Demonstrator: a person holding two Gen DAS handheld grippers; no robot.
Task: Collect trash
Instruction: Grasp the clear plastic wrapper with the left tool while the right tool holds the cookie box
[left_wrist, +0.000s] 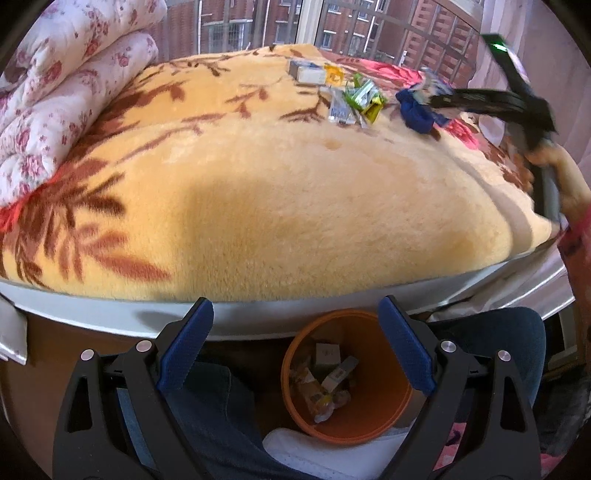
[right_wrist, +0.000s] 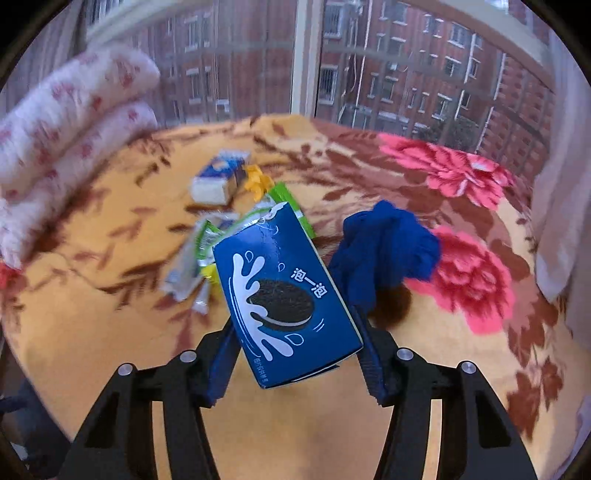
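Gripping a blue cookie box (right_wrist: 282, 295) between clenched fingers, right gripper (right_wrist: 295, 354) above the blanket-covered bed (left_wrist: 295, 206), box tilted with its torn top end pointing toward the window. Just beyond the box, crumpled blue cloth (right_wrist: 384, 251) on the blanket near the pink flower pattern, close beside the box's right edge. To the box's left, a heap of green and silver wrappers (right_wrist: 199, 251), partly hidden behind the box. Farther toward the bed's far edge, a white-and-blue carton (right_wrist: 218, 181) with a yellow wrapper (right_wrist: 258, 182) touching its right end. Folded floral quilt (left_wrist: 66, 88) stacked at the bed's far left corner.

Held wide and empty, left gripper (left_wrist: 295, 354) at the bed's near edge, pointing across the blanket. Below it, on the floor against the near edge of the bed, orange bin (left_wrist: 369, 424), upright, between the person's jean-clad legs. Inside the bin: small cartons, a white box and crumpled wrappers piled at the bottom; exact count not readable. From the left view, right gripper blurred over the bed's far right part, beside the blue cloth and well apart from the bin.
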